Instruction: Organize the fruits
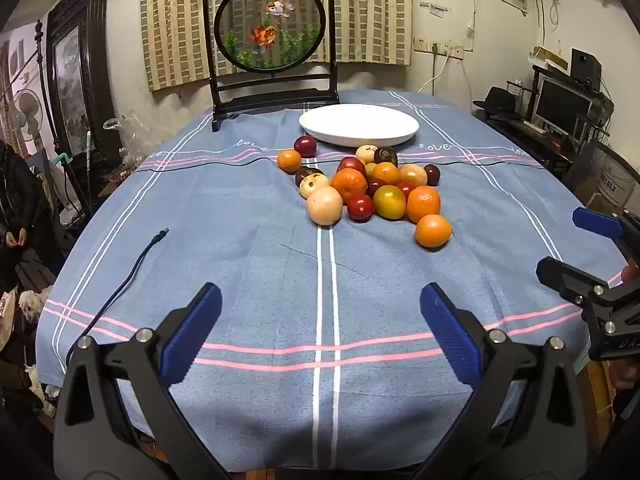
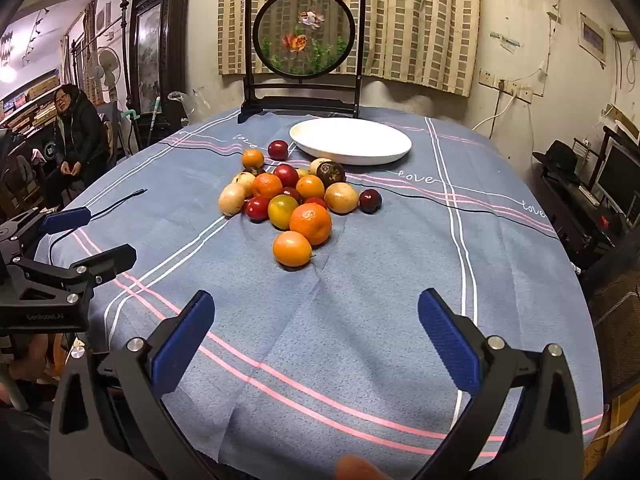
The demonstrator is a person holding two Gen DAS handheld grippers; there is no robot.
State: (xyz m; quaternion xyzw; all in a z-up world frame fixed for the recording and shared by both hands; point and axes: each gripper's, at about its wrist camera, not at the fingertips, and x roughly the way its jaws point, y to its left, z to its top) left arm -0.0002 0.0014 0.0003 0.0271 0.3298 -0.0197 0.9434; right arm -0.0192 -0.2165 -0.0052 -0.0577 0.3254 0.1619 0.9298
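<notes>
Left wrist view: left gripper fingers spread wide, lower frame, gripping nothing; fruit pile mid-frame, near white plate; right gripper likewise spread, empty.

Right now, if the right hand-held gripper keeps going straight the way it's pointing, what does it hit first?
Probably the bare tablecloth ahead of the open right hand-held gripper, short of the fruit. The nearest orange sits further along, slightly left; depth is hard to judge here.

Bare tablecloth lies open between both claws and the fruit pile. Thin black cable crosses the left side. White plate sits just behind the pile; framed fish screen blocks the surface's far edge.
</notes>
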